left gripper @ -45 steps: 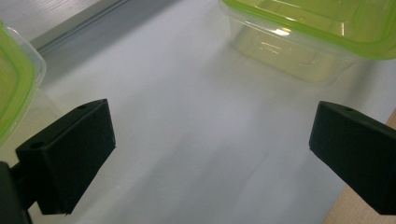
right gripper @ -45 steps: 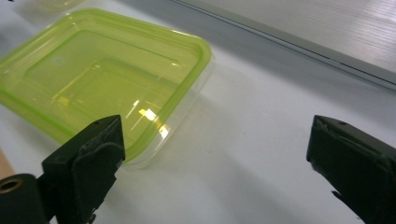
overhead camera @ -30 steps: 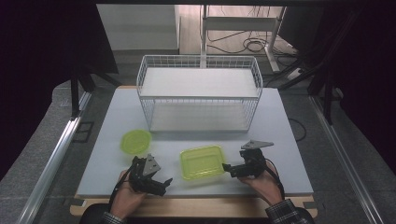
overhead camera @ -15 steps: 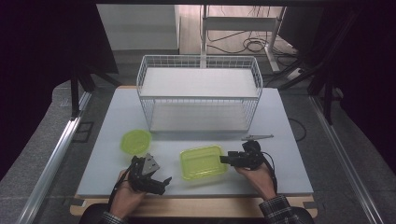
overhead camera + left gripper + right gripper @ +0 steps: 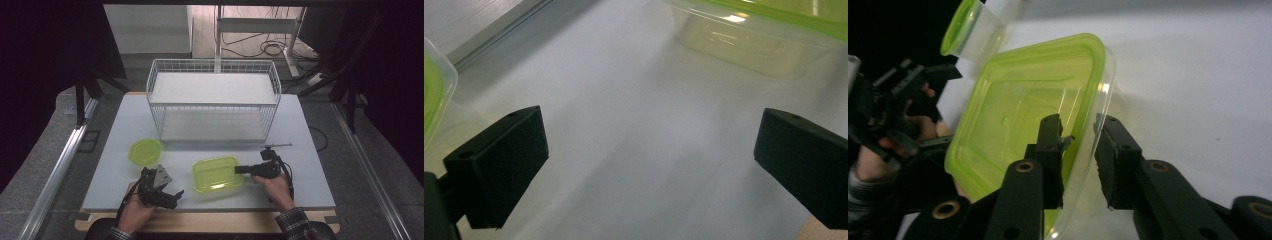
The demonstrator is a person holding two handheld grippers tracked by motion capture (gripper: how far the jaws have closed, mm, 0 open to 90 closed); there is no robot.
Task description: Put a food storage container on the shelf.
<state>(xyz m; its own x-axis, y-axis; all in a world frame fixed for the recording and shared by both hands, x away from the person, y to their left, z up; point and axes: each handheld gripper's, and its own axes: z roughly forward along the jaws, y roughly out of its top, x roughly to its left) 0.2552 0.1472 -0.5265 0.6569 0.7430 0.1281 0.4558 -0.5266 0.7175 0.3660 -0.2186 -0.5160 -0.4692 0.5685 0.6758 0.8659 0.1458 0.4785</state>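
Over on the left of the high view, the round green-lidded container [image 5: 145, 151] sits on the pale table [image 5: 310, 150], in front of the white wire basket [image 5: 212, 100] at the back. Just below it, near the front edge, the left gripper [image 5: 172, 194] rests low over the table in the person's left hand [image 5: 134, 212] — and in the left gripper view its jaws stand wide apart with nothing but bare tabletop between them, the round tub's rim at the far left edge.

Centre now: the rectangular green-lidded container [image 5: 218, 173] lies flat on the table, between the two grippers and well clear of the basket.

And on the right, the right gripper [image 5: 240, 170] comes in level from the container's right side. Its jaws have just been closing, and in the right gripper view the container's [image 5: 1028, 115] lidded rim runs between the pads [image 5: 1050, 150] — one pad over the lid, the other outside the clear wall, narrowed right down onto that edge.
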